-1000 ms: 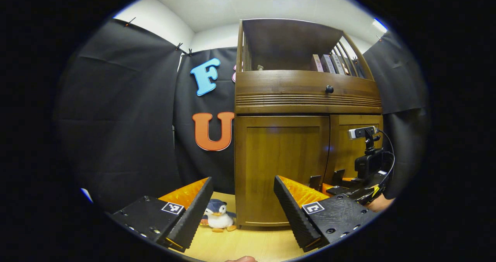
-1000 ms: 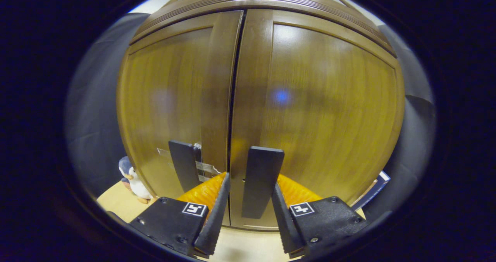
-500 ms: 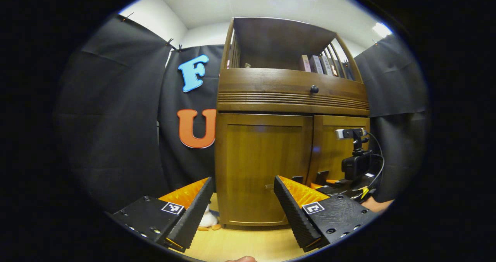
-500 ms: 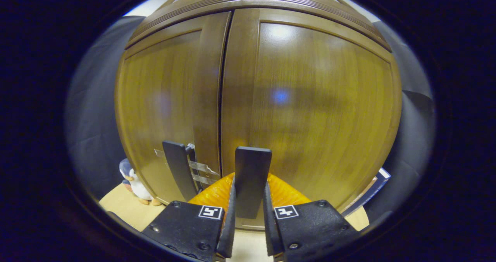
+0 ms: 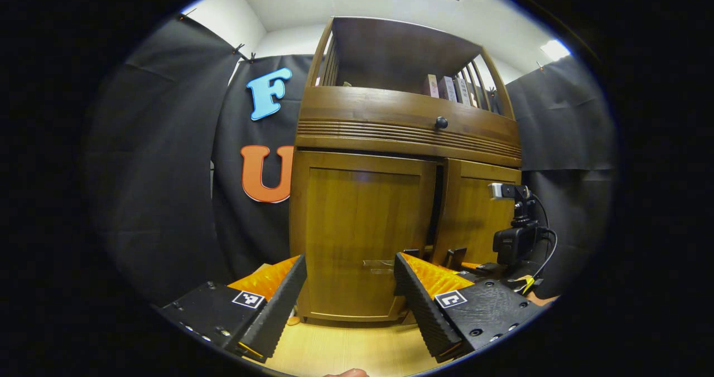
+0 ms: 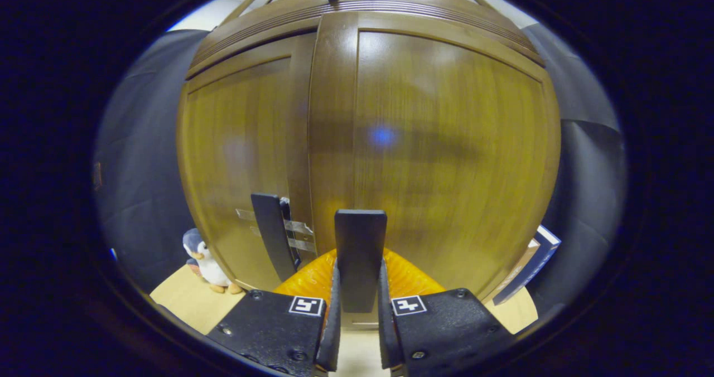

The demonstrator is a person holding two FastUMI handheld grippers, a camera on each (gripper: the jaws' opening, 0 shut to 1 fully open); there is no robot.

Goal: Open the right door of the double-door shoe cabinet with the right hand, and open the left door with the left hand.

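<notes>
The wooden shoe cabinet (image 5: 407, 137) fills the middle of the left gripper view. Its right door (image 6: 446, 143) stands slightly ajar, with a dark gap beside the closed left door (image 5: 357, 237). My right gripper (image 6: 358, 268) is shut on the right door's flat black handle (image 6: 360, 243). The left door's handle (image 6: 273, 235) juts out just left of it, with clear tape beside it. My left gripper (image 5: 350, 260) hangs open in front of the left door, a short way off, with nothing between its fingers. In the left gripper view the right gripper (image 5: 458, 261) sits low at the right door.
A penguin plush (image 6: 206, 262) stands on the pale wooden floor (image 5: 346, 349) at the cabinet's left foot. A book (image 6: 530, 265) leans at the cabinet's right side. Above the doors are a drawer with a round knob (image 5: 441, 122) and an open shelf with books (image 5: 446, 87).
My right gripper shut on the right door's handle and drew the door slightly out. My left gripper moved closer to the left door, hiding the penguin from its view.
</notes>
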